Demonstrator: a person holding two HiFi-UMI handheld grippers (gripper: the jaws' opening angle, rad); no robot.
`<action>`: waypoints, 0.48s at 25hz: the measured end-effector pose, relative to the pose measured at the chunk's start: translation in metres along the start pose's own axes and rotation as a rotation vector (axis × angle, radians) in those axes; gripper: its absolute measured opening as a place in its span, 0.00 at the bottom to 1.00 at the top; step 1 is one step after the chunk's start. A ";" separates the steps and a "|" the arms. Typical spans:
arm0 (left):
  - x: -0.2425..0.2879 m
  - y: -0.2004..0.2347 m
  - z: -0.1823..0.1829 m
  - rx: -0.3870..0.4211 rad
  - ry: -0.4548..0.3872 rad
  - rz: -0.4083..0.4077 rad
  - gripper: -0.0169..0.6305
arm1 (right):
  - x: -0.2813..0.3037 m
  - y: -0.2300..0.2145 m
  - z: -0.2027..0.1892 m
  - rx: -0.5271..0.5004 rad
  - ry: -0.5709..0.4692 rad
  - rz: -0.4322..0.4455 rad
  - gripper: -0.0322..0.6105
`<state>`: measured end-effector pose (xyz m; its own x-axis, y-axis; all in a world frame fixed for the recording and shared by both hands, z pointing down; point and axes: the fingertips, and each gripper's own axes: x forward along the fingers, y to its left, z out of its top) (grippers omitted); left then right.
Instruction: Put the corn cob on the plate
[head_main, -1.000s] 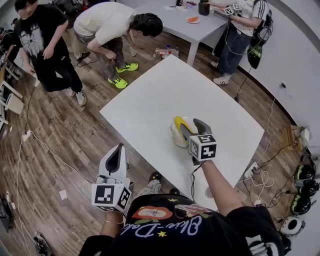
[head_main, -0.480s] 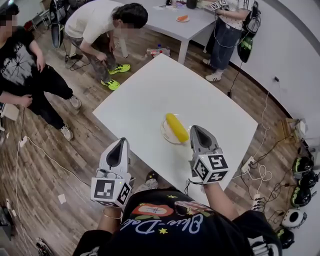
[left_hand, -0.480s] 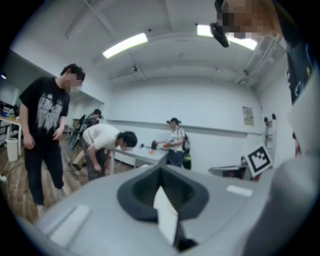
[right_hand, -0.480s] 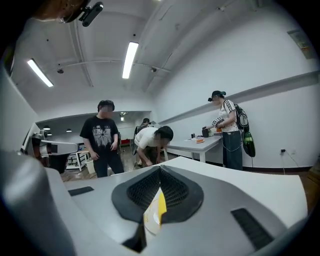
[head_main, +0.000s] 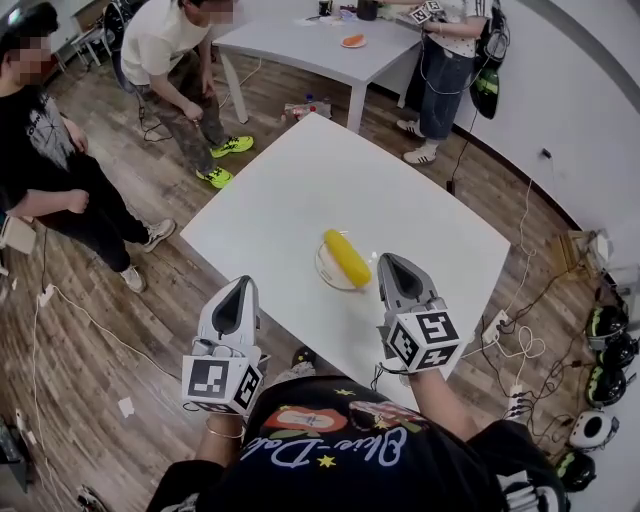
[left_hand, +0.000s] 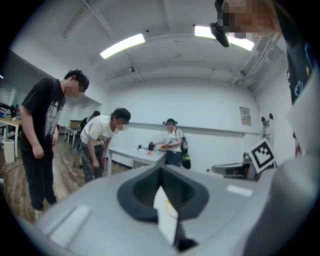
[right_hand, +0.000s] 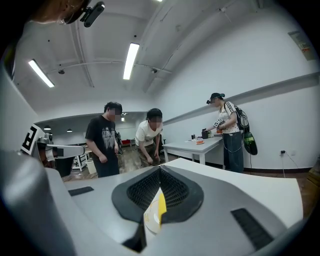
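Note:
The yellow corn cob (head_main: 346, 257) lies across a white plate (head_main: 321, 272) near the front of the white table (head_main: 300, 190). My right gripper (head_main: 385, 263) hovers just behind and right of the plate, shut and holding nothing. Through the thin slit of its jaws, the right gripper view shows a sliver of the plate (right_hand: 149, 220) and the corn cob (right_hand: 160, 206). My left gripper (head_main: 243, 284) hangs off the table's front-left edge, over the floor; it is also shut and empty. In the gripper views, the left gripper (left_hand: 161, 172) and the right gripper (right_hand: 160, 170) point roughly level.
Two people (head_main: 60, 170) stand on the wooden floor to the left. A second white table (head_main: 310, 45) at the back carries small items, with another person (head_main: 445, 60) beside it. Cables and helmets (head_main: 600, 360) lie on the floor at the right.
My right gripper has drawn back from the plate toward my body and closed its jaws, leaving the corn cob lying on the plate. The left gripper has hardly shifted.

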<state>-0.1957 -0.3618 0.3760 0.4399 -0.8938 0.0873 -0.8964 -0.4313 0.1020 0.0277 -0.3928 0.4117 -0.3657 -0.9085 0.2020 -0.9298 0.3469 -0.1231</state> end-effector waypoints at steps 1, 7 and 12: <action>0.000 0.001 0.000 0.001 0.001 0.000 0.01 | 0.000 0.000 0.000 0.001 0.001 0.000 0.07; 0.004 0.000 0.000 0.006 0.008 -0.001 0.01 | 0.000 -0.002 0.002 0.003 0.006 -0.006 0.07; 0.004 -0.004 0.001 0.006 0.011 -0.005 0.01 | -0.003 -0.004 0.003 0.004 0.005 -0.008 0.07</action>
<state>-0.1901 -0.3638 0.3752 0.4450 -0.8902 0.0975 -0.8945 -0.4365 0.0969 0.0322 -0.3917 0.4089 -0.3589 -0.9098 0.2083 -0.9323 0.3391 -0.1254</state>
